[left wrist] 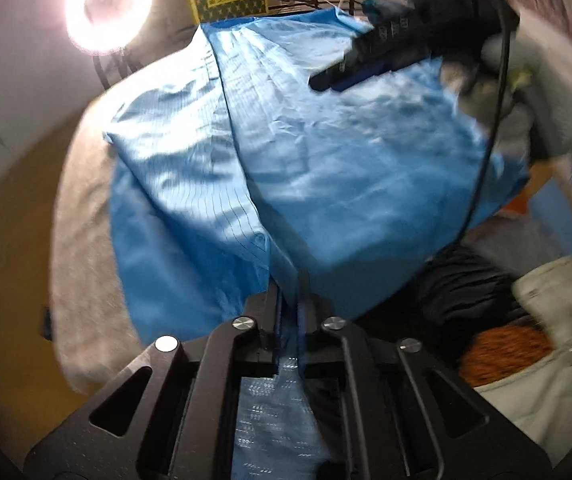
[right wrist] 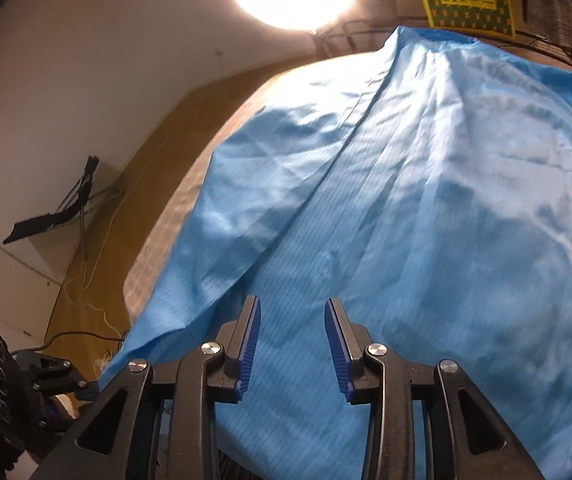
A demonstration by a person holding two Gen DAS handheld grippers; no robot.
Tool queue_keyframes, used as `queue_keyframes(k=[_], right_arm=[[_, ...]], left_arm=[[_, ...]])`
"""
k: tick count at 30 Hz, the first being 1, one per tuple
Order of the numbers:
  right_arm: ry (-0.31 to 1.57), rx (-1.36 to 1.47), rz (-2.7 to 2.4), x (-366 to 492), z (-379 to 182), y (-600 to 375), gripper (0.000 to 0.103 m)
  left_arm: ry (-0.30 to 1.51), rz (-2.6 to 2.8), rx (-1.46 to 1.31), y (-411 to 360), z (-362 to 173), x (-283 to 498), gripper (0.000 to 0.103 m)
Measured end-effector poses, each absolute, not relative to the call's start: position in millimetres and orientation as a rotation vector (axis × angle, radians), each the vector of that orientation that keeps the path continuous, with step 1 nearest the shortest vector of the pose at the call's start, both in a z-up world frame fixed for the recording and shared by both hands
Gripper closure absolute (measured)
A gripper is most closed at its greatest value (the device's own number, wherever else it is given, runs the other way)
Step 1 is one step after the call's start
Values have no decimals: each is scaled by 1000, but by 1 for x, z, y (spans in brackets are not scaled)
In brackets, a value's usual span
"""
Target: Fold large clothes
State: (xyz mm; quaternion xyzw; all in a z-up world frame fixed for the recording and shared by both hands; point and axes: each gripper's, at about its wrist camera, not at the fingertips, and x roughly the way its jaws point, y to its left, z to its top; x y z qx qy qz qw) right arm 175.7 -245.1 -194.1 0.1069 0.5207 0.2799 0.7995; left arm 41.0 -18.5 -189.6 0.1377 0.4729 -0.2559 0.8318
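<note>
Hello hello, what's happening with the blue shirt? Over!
Left tool pinching blue garment's near edge. Right tool open over the cloth, holding nothing. Garment spread, wrinkled. Nothing blocking.

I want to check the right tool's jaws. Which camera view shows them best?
The right wrist view: the right tool shows both blue pads apart above the blue garment. The left wrist view shows it only sideways and blurred.
</note>
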Motion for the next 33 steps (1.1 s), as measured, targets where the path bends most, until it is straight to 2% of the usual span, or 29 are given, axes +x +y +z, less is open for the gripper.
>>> queue_keyframes(k=[2,3,11,15,20,21,22,24,25,33], right_arm=[[1137,215,616,172,-199,-238,67],[1150,211,628,170,-203,-233,67],[1259,232,777,149,-225,-179,61],[1282,252,859,137,-226,-149,49],[1290,250,909,136,-222,-123,49],[1298,217,897,138,-224,-117,56],[1303,198,893,139,-226,-114,77],[1319,200,887,141,-232,-112,99],[1317,229,881,142,-233,-115,103],[1261,336,768,142,-232,-175,103]], left_arm=[[1022,-552,163,-3,-184,37,71],[1019,-549,102,7,-181,34,68],[1016,-346,-181,79,-184,32,68],[1011,-286,-206,92,-189,32,68],[999,-258,-238,95,-192,31,68],[998,-258,-243,95,-193,32,68],[1000,-263,-252,94,-195,35,68],[1008,-274,-276,94,-199,37,68],[1010,-282,-292,91,-201,40,68],[1089,-365,-318,45,-234,70,68]])
